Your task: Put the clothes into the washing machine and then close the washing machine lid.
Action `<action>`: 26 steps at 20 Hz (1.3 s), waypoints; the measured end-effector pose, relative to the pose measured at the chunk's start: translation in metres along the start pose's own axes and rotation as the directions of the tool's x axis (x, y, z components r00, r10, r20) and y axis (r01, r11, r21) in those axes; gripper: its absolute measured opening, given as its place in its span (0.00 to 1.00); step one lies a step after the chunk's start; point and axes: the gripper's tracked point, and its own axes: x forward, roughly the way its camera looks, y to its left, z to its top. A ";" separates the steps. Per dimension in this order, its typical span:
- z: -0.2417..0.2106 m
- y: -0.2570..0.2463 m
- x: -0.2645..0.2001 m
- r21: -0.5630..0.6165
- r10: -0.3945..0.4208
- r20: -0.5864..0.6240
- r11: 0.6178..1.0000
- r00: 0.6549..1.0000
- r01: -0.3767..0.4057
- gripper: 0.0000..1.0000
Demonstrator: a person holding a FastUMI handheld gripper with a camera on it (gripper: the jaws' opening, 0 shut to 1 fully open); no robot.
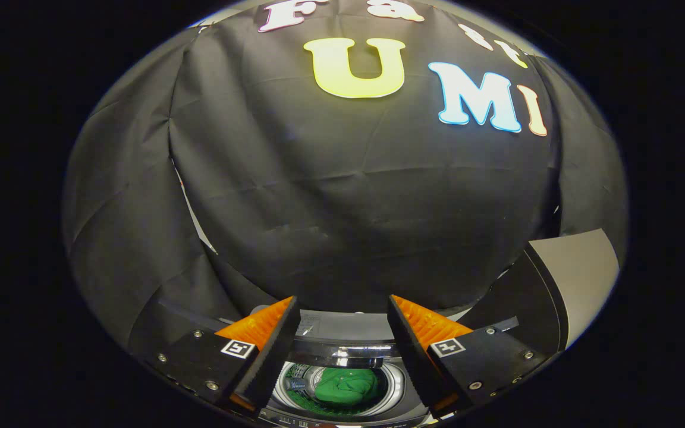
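Observation:
My gripper (342,309) stands open with nothing between its fingers, held above the washing machine (342,330). Seen in the gap below the fingers, the machine's round drum (295,386) holds a green garment (345,385) bunched at its bottom. The machine's lid (580,273) stands raised to the right of the right finger, its grey face turned toward me. The drum's opening is uncovered. Most of the machine's top is hidden behind the two fingers.
The booth's black cloth wall (348,208) hangs close behind the machine and curves round on both sides. A dark panel edge (188,315) lies left of the left finger.

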 end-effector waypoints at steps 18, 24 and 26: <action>-0.083 0.008 -0.055 -0.016 0.025 0.082 1.000 0.996 -0.024 0.94; -0.159 0.010 -0.077 -0.036 -0.004 0.051 0.999 0.999 0.006 0.93; -0.160 0.011 -0.077 -0.042 -0.005 0.040 0.999 0.999 0.006 0.93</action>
